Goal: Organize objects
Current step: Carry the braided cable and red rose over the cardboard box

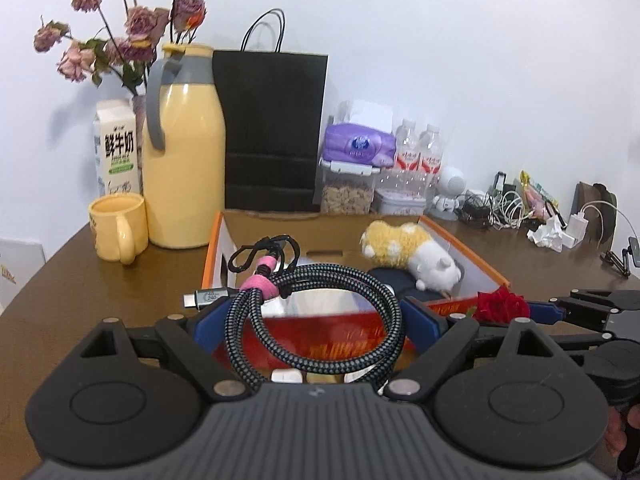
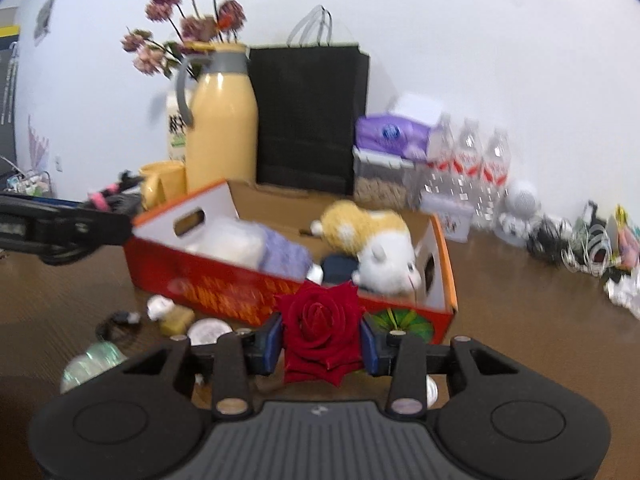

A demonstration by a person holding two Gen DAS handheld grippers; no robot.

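A: What does the left wrist view show?

B: The left gripper (image 1: 312, 316) has its jaws spread wide, with a coiled braided cable (image 1: 316, 320) between them. The coil spans nearly the whole gap, so it looks held, though contact at the pads is hard to confirm. The cable hangs just in front of the near wall of an orange cardboard box (image 1: 460, 240) on the brown tabletop (image 1: 132, 300). In the box lie a yellow-and-white plush toy (image 1: 408, 256) and something dark beside it. At the right edge, the right gripper (image 1: 516, 310) carries a red rose (image 1: 502, 304).

A: And the right wrist view?

B: It is somewhat blurred. The right gripper's jaws are clenched on the rose (image 2: 320, 336), pads pressing its sides, just short of the box's near wall (image 2: 224, 284).

A: How far along is the tidying?

B: Partway, I'd judge. The box already holds the plush toy (image 2: 376, 248) and soft bundles. The cable and rose are still outside, and small bits (image 2: 176, 318) lie on the tabletop in front of it.
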